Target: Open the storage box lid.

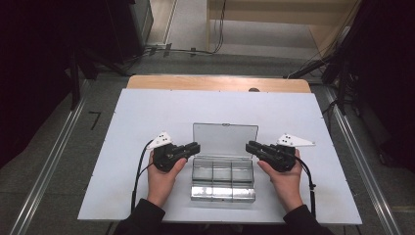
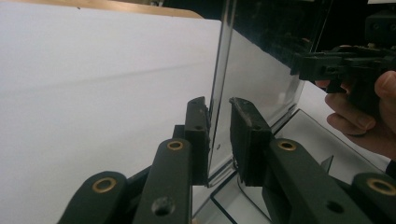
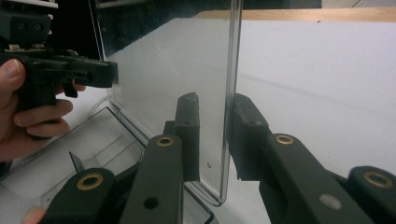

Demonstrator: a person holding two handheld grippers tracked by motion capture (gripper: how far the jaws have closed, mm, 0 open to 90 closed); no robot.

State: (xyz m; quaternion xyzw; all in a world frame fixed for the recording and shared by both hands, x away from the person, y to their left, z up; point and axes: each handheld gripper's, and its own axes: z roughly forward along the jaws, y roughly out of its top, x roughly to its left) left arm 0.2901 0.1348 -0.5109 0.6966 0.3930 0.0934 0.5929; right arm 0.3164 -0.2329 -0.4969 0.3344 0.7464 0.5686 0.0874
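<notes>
Your white table top [image 1: 147, 127] fills the middle of the high view, flat and matte, with a strip of bare wood along its far edge. At its centre sits the clear plastic box [image 1: 222, 181], a shallow rectangular tray split into small compartments, glossy and see-through. Its lid [image 1: 225, 139] stands upright behind the tray, a thin stiff pane with rounded corners.

Your left gripper [image 1: 195, 148] straddles the lid's left edge, jaws narrow. In the left gripper view the lid [image 2: 219, 93] passes between the black pads [image 2: 196, 135], but a sliver of gap shows on one side, so no firm pinch yet. Your right gripper [image 1: 250, 147] brackets the right edge likewise; there the pane [image 3: 229, 107] sits against one pad, apart from the other.

Smooth plastic is slippery: squeeze unevenly and the lid may twist, skid free, or drag the light box across the table.
</notes>
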